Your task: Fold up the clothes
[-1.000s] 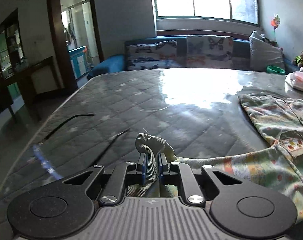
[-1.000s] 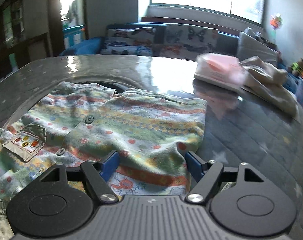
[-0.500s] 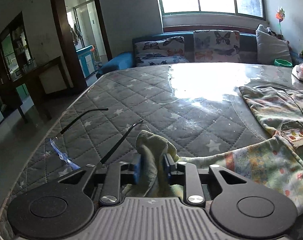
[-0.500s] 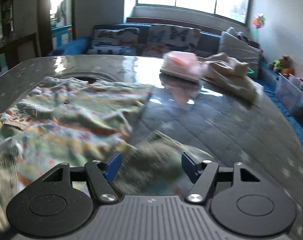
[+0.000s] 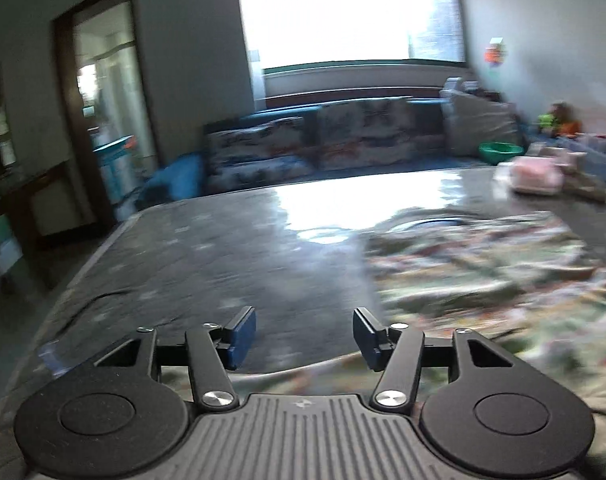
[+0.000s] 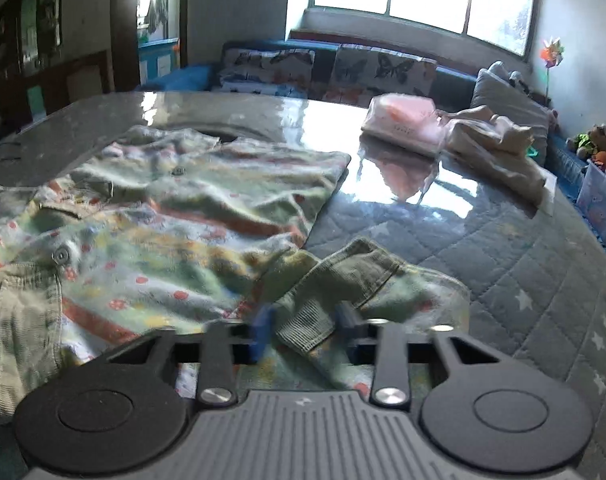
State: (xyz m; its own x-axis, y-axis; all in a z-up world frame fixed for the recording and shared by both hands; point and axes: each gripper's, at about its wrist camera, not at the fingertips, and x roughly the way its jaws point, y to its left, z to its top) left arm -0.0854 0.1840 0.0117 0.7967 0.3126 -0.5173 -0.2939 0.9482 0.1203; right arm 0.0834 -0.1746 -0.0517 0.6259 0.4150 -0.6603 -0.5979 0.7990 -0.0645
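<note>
One patterned shirt [image 6: 171, 216] lies flat on the quilted mattress [image 6: 503, 264], long axis running side to side, collar toward the far window.
Soft printed cotton, stripes and dots, buttoned front; ribbed olive cuff [image 6: 315, 312] at the near right sleeve sits between the closing right tongs [image 6: 305, 330]. Left tongs [image 5: 304, 336] are opening, nothing between them, over the glossy star-stitched cover.

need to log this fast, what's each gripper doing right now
left gripper: jaws opening, nothing between them
right gripper: shut on the shirt's green cuff
</note>
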